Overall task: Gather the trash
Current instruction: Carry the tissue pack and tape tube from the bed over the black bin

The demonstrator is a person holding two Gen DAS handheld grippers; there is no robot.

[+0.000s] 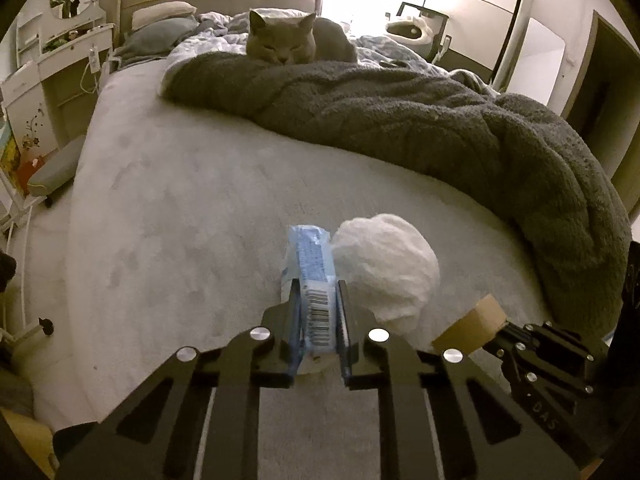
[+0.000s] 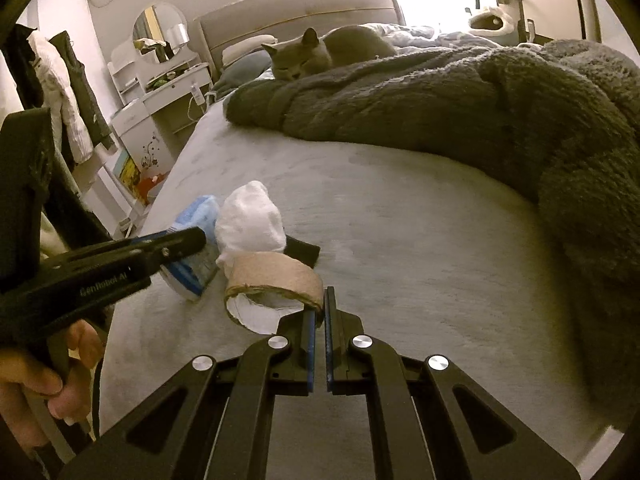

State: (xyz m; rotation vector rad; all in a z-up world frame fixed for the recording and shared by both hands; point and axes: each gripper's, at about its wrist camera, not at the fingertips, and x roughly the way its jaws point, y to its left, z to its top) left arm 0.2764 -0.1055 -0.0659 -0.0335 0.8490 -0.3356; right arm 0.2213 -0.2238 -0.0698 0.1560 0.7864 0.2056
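My left gripper (image 1: 319, 292) is shut on a blue and white tissue packet (image 1: 314, 268) with a barcode, held just above the bed. It also shows in the right wrist view (image 2: 196, 256). A crumpled white tissue ball (image 1: 386, 268) lies right beside the packet and also shows in the right wrist view (image 2: 250, 218). My right gripper (image 2: 319, 300) is shut on the wall of a brown cardboard roll (image 2: 276, 276); the roll shows in the left wrist view (image 1: 470, 326) at lower right. A small black piece (image 2: 302, 252) lies behind the roll.
A grey cat (image 1: 286, 38) lies at the bed's far end on a thick dark grey blanket (image 1: 440, 128) that runs along the right side. The pale bed sheet (image 1: 180, 208) spreads ahead. A white dressing table (image 2: 168, 84) and hanging clothes (image 2: 68, 92) stand left of the bed.
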